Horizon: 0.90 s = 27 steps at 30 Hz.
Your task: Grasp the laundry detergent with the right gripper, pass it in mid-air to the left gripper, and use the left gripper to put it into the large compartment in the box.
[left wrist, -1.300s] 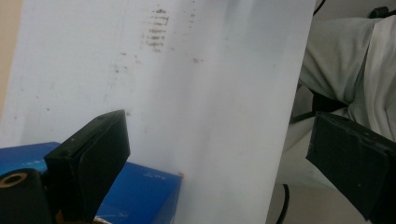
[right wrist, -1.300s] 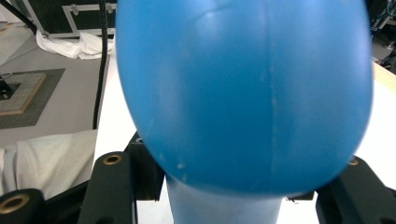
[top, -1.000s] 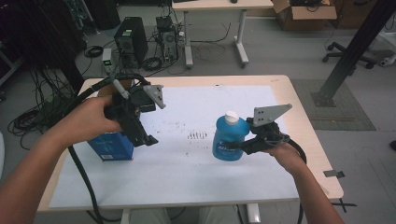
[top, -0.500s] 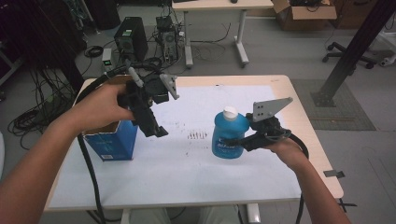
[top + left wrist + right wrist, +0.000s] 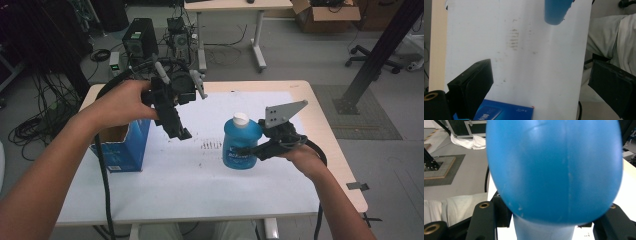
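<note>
Currently the bottle [image 5: 241,144], blue with a white cap, stands upright on the white sheet [image 5: 200,170] that covers most of the table [image 5: 320,115], right of the sheet's middle and nearer its right edge than its left. The right gripper [image 5: 248,151] comes in from the right side and its jaws are clamped on the bottle's lower body, one on each side; in the right gripper view the bottle [image 5: 554,170] bulges close against the camera with a jaw at either lower corner. The grey plate [image 5: 283,113] on that gripper stands up just right of the cap. The left gripper [image 5: 176,126] is held in the air above the sheet's left half, jaws pointing down and spread wide with nothing between them; in the left gripper view only bare sheet [image 5: 524,62] lies in the gap. A blue box [image 5: 122,150], open at the top, stands near the table's left edge, partly under the left hand [image 5: 122,102]. Dark smudges [image 5: 212,146] mark the sheet just left of the bottle. Bottle and box are well apart.
</note>
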Available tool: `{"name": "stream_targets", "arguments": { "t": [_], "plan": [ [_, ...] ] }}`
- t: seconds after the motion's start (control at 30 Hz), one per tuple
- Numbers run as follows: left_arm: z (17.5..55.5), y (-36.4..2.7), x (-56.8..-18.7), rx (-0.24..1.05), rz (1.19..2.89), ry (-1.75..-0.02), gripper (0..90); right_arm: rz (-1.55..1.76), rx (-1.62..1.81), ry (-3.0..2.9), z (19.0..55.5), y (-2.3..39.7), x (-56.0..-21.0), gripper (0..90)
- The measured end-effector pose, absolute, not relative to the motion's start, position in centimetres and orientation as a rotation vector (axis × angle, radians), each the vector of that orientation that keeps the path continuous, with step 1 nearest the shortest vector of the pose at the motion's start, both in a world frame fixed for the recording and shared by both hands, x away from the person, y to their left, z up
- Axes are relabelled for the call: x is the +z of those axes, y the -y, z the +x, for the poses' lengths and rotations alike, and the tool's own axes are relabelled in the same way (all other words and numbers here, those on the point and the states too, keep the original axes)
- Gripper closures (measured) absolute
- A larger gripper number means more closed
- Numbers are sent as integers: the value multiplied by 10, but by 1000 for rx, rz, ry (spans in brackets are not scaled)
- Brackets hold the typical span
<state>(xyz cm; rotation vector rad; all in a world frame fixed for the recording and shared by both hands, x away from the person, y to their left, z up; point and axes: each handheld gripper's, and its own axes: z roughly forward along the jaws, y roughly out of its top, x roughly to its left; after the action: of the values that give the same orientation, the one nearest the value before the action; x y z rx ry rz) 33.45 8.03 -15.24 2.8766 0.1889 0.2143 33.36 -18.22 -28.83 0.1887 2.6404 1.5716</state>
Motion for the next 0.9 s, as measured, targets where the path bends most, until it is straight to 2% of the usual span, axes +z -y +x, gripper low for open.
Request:
{"name": "stream_targets", "arguments": {
  "t": [0.9],
  "plan": [
    [337, -54, -153, 137, 2913, -96, 57, 91, 1562, -2710, 341, 148, -292, 438]
  ]
}}
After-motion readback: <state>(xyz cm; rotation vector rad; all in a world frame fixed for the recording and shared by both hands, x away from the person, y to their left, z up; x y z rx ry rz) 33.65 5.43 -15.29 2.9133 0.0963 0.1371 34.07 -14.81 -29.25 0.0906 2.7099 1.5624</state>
